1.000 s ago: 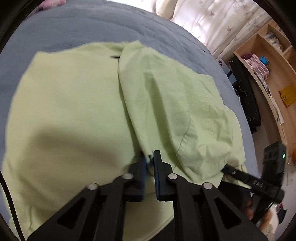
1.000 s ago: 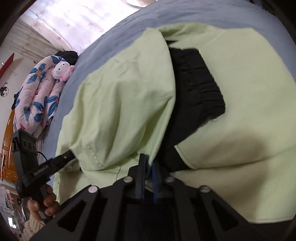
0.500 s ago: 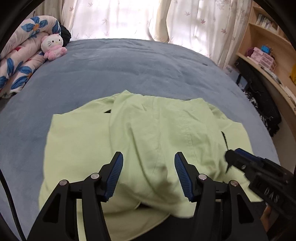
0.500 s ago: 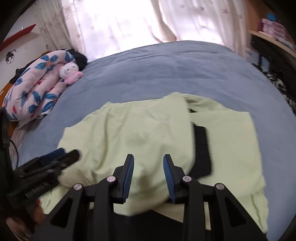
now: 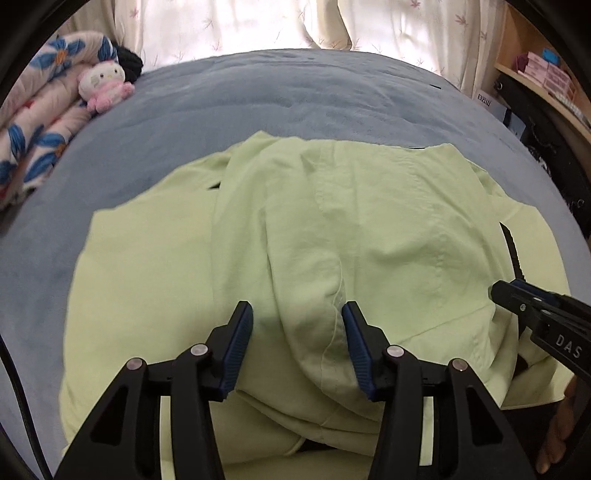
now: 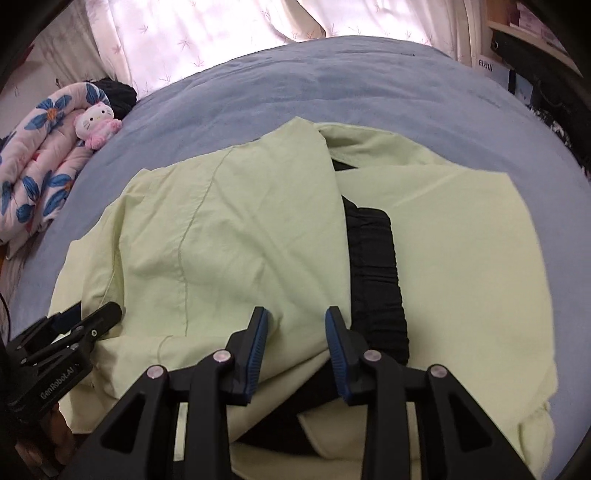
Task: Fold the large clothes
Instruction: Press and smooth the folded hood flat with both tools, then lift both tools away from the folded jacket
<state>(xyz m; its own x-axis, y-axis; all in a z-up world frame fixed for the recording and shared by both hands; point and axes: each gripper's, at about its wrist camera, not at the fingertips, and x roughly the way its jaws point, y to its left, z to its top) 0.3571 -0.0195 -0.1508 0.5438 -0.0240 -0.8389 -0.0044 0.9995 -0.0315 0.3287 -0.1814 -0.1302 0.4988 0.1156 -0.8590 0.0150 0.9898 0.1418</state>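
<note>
Between folds, by the look of it: pale green cotton garment with a black ribbed elastic band [image 6: 258, 236] lying spread on the blue-grey fleecy bed cover [image 6: 332, 88], one panel already laid over the middle, nothing pinched by either tool. Left gripper [image 5: 297, 343] hovering above the folded panel, blue ribbed pads apart with a soft ridge of cloth showing between them but not pressed, jaws closing a little at this moment. Right gripper [image 6: 297, 339] likewise above the cloth, pads parted and gripping nothing, a loose edge of the green panel and the black band [image 6: 376, 273] showing below it. Next move, judged from the lie of things: down to a fresh pair of hold points, probably the near hem or the far side, each pinch taking both layers so that the folded panel does not slide off. Fabric thin, matte, lightly creased, with stitched seams [image 6: 183, 251] running lengthwise; limp enough to sag and bunch if lifted at one corner only. Band thick and gathered, likely stiffer than the rest. Rolled floral quilt [image 5: 40, 125] and small pink-and-white plush toy [image 5: 105, 86] well apart at the bed's far left; pale patterned curtain [image 5: 258, 26] behind.
</note>
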